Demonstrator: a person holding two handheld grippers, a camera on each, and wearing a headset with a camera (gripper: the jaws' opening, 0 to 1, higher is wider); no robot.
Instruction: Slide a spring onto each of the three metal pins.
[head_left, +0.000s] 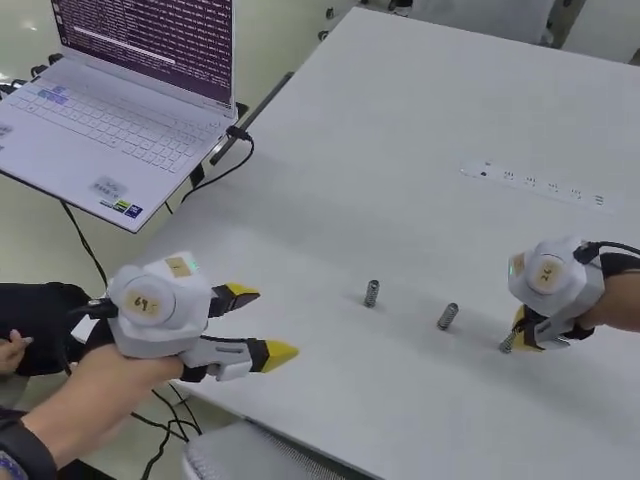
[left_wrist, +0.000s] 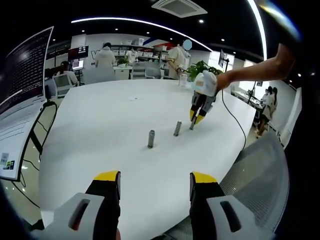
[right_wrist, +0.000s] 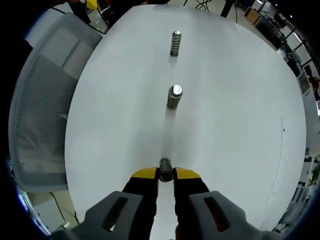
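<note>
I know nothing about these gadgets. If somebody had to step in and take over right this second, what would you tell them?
Left gripper: jaws open, holding nothing, by the near edge of the table.
Right gripper: jaws shut on the third spring, down at the tabletop.
First spring and second spring stand upright in a row; a pin head shows atop the second.
Done, apparently: two springs on pins.
Left: check that the third is seated, then let go.
</note>
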